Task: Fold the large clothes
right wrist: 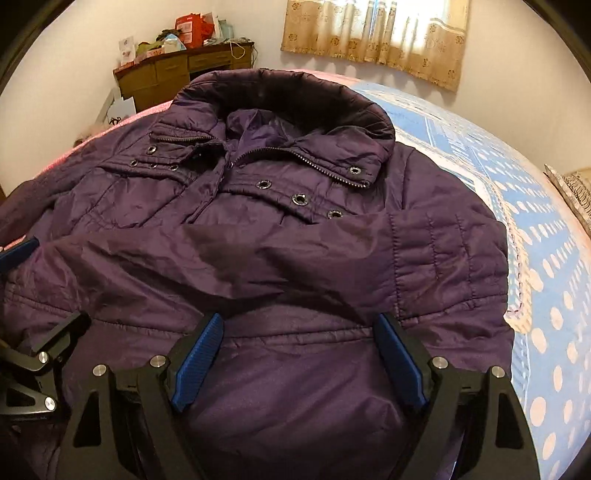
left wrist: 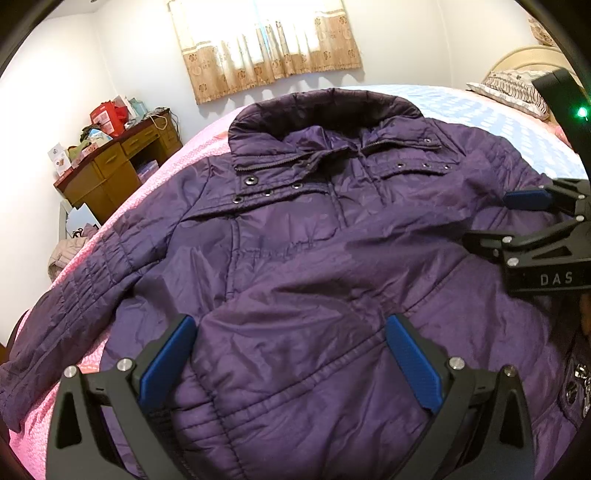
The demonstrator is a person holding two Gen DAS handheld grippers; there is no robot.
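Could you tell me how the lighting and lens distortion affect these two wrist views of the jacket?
Left wrist view: the backlit curtain is blown out, and the fisheye bulges the purple jacket and bed. Right wrist view: dimmer, so the jacket looks darker, with black vignette corners; the curtain glares less.

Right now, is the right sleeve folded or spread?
Folded: the right sleeve lies across the jacket front; the left sleeve is spread.

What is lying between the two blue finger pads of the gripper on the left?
Only purple jacket fabric near the hem, spanning the open left gripper, in the left wrist view.
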